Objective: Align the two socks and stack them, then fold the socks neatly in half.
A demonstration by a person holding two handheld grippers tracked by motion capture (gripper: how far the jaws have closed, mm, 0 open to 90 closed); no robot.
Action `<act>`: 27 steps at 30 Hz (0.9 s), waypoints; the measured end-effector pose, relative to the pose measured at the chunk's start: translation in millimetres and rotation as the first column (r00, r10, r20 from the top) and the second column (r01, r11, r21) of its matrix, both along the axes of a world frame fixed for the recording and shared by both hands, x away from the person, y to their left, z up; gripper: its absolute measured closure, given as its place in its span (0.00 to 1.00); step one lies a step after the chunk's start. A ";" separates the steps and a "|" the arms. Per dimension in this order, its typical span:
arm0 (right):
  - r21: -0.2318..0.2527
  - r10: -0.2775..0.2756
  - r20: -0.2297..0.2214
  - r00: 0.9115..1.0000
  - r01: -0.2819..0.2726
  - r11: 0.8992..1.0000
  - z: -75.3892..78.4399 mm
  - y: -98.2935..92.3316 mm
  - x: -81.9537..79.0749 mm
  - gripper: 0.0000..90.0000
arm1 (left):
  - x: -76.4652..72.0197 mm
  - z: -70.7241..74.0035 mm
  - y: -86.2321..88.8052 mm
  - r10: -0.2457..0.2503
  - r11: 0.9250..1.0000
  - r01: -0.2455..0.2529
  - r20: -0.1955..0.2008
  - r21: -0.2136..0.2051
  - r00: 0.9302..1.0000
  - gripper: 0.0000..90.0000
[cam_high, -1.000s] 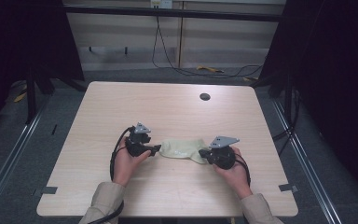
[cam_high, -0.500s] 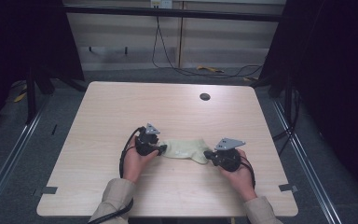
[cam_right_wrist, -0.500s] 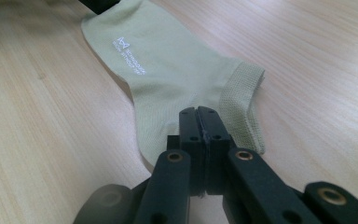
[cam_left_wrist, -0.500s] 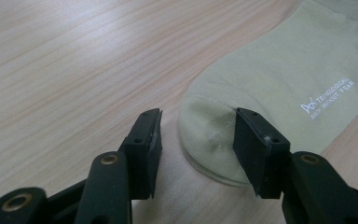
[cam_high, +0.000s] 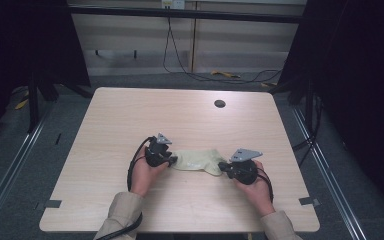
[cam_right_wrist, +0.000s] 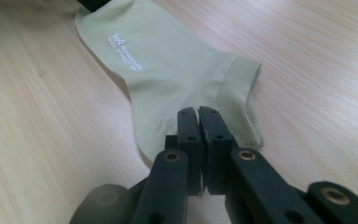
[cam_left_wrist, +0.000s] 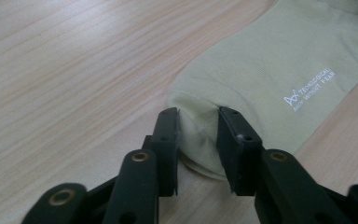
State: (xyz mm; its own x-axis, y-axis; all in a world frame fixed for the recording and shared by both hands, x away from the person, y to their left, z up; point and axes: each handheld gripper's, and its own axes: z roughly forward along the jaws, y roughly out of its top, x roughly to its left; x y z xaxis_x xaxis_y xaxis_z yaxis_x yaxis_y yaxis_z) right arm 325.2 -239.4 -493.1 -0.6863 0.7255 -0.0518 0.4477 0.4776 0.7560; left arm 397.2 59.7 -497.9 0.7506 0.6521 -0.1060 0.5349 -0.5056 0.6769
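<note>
A pale green sock [cam_high: 195,160] with small white lettering lies flat on the wooden table [cam_high: 130,120], stretched between the two grippers. My left gripper [cam_high: 172,160] is at the sock's toe end. In the left gripper view its jaws [cam_left_wrist: 198,126] stand on either side of the toe, and the sock [cam_left_wrist: 270,70] bunches up between them. My right gripper [cam_high: 221,166] is at the cuff end. In the right gripper view its jaws [cam_right_wrist: 198,116] are pressed together on the edge of the sock [cam_right_wrist: 168,70], next to the ribbed cuff [cam_right_wrist: 237,88].
A round cable hole [cam_high: 219,103] sits in the table's far right part. A black cable [cam_high: 130,170] loops from the left gripper toward the front edge. Dark frame posts and floor rails flank the table. Bare wood surrounds the sock.
The left gripper has moved right onto the toe of the sock. The right gripper has shifted slightly right and nearer the front edge, still on the cuff end.
</note>
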 end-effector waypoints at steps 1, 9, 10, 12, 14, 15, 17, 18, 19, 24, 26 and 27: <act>0.000 0.001 0.000 1.000 -0.001 1.000 -0.3 0.2 0.1 0.97 | -0.5 0.3 -0.9 -0.002 1.000 0.002 0.002 0.004 1.000 0.81; 0.023 -0.007 -0.004 1.000 0.007 1.000 -1.2 -1.9 1.0 0.97 | -2.4 4.4 -5.2 0.009 0.999 -0.009 -0.012 0.035 1.000 0.95; 0.023 -0.007 -0.004 1.000 0.007 1.000 -1.2 -1.9 1.0 0.97 | -2.4 4.4 -5.2 0.009 0.999 -0.009 -0.012 0.035 1.000 0.95; 0.020 -0.003 -0.003 1.000 0.003 1.000 -1.1 -1.9 1.0 0.97 | -2.5 4.0 -4.5 0.018 1.000 -0.018 -0.007 0.024 1.000 0.95; 0.026 -0.003 -0.003 1.000 0.003 1.000 -0.1 -1.9 1.6 0.97 | -2.8 3.7 -2.3 0.026 1.000 -0.026 -0.016 0.003 1.000 0.95; 0.033 -0.002 -0.002 1.000 0.002 0.999 0.6 -1.6 2.3 0.97 | -2.7 3.9 -1.4 0.024 1.000 -0.024 -0.024 -0.008 0.999 0.95; 0.034 0.010 -0.002 1.000 -0.010 0.999 0.5 1.4 3.4 0.97 | -2.5 8.5 1.6 0.020 0.999 -0.021 -0.023 -0.029 1.000 0.95; 0.029 0.015 -0.005 1.000 -0.015 0.999 -0.1 2.7 3.4 0.97 | -2.7 10.9 2.2 0.014 0.999 -0.015 -0.023 -0.035 1.000 0.95; 0.024 0.022 -0.007 1.000 -0.022 0.999 -0.6 3.7 3.6 0.97 | -2.8 13.2 2.6 0.008 1.000 -0.008 -0.025 -0.028 1.000 0.95; 0.022 0.027 -0.008 1.000 -0.027 0.999 -0.5 6.2 3.3 0.97 | -3.5 18.8 0.8 -0.006 0.999 0.005 -0.020 -0.038 1.000 0.95; 0.022 0.029 -0.013 1.000 -0.028 0.999 -0.7 6.2 3.3 0.97 | -3.5 21.2 1.1 -0.004 0.999 0.003 -0.021 -0.044 1.000 0.95; 0.022 0.030 -0.014 0.999 -0.030 0.999 -0.8 6.3 2.9 0.97 | -3.8 23.2 1.1 -0.003 0.999 0.002 -0.020 -0.051 1.000 0.96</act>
State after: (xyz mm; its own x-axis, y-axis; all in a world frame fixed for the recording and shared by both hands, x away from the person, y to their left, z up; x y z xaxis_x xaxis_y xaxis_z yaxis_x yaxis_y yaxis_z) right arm 328.1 -233.1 -493.9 -0.7082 0.7055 -0.0261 0.4447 0.4745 0.7597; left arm 393.5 60.8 -474.7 0.7499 0.6434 -0.1542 0.5475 -0.4727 0.6906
